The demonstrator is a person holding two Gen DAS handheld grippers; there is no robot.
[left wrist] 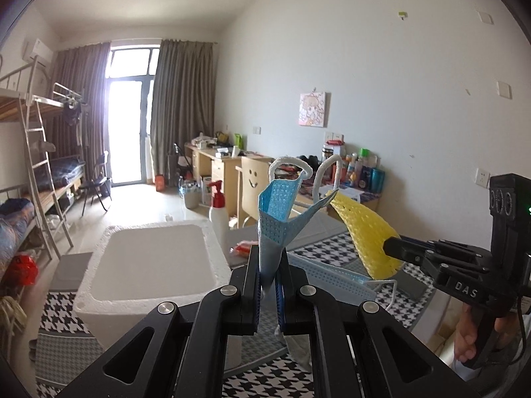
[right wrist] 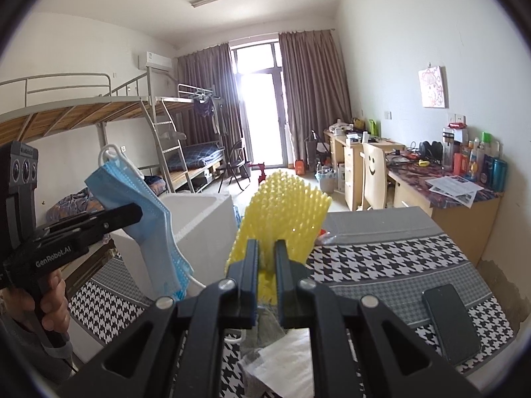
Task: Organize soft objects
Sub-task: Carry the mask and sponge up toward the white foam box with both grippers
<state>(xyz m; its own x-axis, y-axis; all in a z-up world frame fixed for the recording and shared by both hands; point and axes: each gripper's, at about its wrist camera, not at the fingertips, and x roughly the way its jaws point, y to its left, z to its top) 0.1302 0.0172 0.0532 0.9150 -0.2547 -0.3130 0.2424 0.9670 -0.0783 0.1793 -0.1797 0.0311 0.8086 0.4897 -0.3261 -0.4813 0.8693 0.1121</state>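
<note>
Dorm room, houndstooth-cloth tabletop (right wrist: 381, 258), white foam box (left wrist: 149, 265) at its left edge. Left gripper (left wrist: 268, 275) fingers clamped on blue face mask (left wrist: 277, 219); right gripper (right wrist: 267, 275) fingers clamped on yellow foam net (right wrist: 282, 212). Both aloft above tabletop. Light, floppy, likely crush-safe; pinch mid-body, not ear loops.

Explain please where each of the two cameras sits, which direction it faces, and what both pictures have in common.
Left wrist: sits on the left gripper, looks along its fingers over the blue face mask it clamps toward the window; the right gripper and a hand show at right.
Right wrist: sits on the right gripper, looks over the yellow foam net toward the window; the left gripper shows at left.
Shared: white foam box, both soft items, houndstooth cloth.
</note>
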